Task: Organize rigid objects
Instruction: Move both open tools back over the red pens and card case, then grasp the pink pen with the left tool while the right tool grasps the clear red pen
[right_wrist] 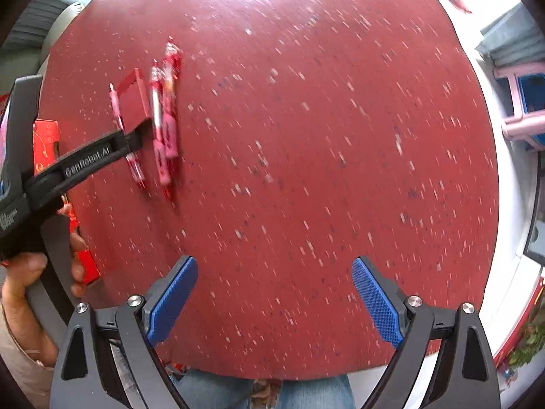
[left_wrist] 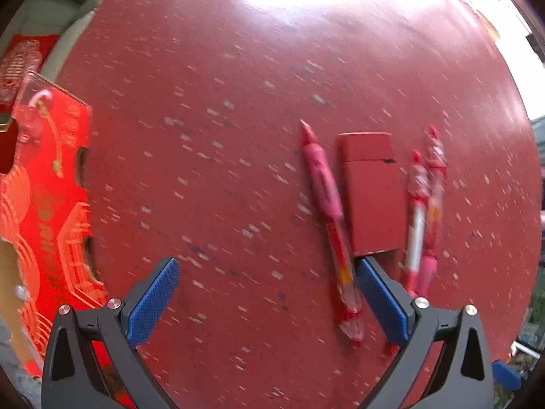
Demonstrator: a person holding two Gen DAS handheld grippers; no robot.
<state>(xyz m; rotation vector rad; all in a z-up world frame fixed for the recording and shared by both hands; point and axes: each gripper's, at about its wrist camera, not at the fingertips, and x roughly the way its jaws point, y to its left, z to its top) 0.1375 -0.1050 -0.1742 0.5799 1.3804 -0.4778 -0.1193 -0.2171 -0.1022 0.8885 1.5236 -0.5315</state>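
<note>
On the red speckled counter (left_wrist: 238, 119) lie three pens and a small red box (left_wrist: 371, 194), side by side in a row. In the left wrist view the left gripper (left_wrist: 269, 303) points down at the counter with its blue pads (left_wrist: 153, 301) spread wide and nothing between them but bare surface and the tail end of one pen. That pink pen (left_wrist: 327, 218) lies just left of the box and crosses in front of the gripper's right-hand pad; the box's near end sits right at that pad's tip, though whether they touch cannot be told. Two more pens (left_wrist: 425, 211) lie together, touching, just right of the box. A red printed carton (left_wrist: 51, 204) stands at the counter's left edge.

In the right wrist view the right gripper (right_wrist: 274, 296) is released too, pads wide apart over bare counter near the near edge, well apart from the row of pens (right_wrist: 163, 116) and box (right_wrist: 134, 99), which lies toward the far left. A hand (right_wrist: 30, 272) holds the left gripper (right_wrist: 112, 150), whose finger reaches the near end of the box.
</note>
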